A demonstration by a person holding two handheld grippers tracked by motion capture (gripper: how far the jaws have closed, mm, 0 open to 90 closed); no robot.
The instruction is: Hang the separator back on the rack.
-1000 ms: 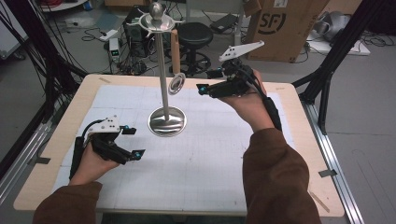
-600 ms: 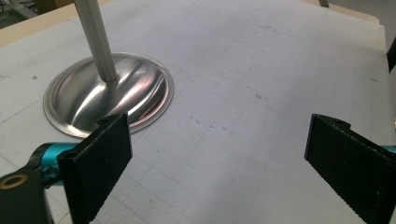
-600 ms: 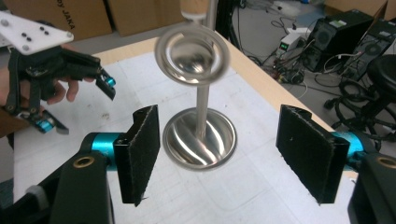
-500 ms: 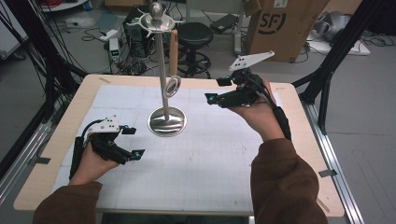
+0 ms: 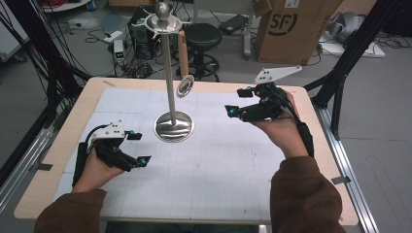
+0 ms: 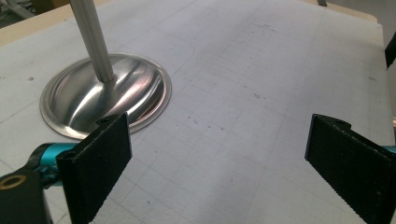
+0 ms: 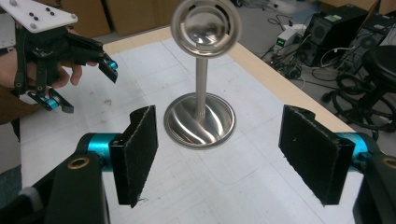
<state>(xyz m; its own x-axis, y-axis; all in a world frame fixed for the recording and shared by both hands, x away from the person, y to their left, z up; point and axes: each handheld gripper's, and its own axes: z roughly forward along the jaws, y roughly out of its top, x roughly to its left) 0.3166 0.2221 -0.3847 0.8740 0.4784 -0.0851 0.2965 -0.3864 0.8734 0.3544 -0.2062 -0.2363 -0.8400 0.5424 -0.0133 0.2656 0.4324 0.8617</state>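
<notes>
A metal stand (image 5: pixel 173 127) with a round base and a tall pole rises from the white grid mat. From its top hangs a ladle with a wooden handle, its round metal bowl (image 5: pixel 185 86) beside the pole. My right gripper (image 5: pixel 237 101) hovers to the right of the bowl, apart from it. Its jaws have just been opening and nothing is between them. In the right gripper view, the right gripper (image 7: pixel 224 151) faces the bowl (image 7: pixel 205 25) and the base (image 7: pixel 200 120). My left gripper (image 5: pixel 140 147) rests open at the mat's left. The left gripper (image 6: pixel 224 163) is near the base (image 6: pixel 105 95).
The wooden table edge (image 5: pixel 77 111) frames the mat. Beyond the far edge stand a cardboard box (image 5: pixel 286 29), a black stool (image 5: pixel 201 36) and a computer with cables (image 5: pixel 141 34). The left gripper (image 7: pixel 86 86) appears across the mat in the right gripper view.
My right gripper has drawn back to the right and a little lower, away from the ladle's bowl. The bowl has swung slightly. The left hand has stayed put.
</notes>
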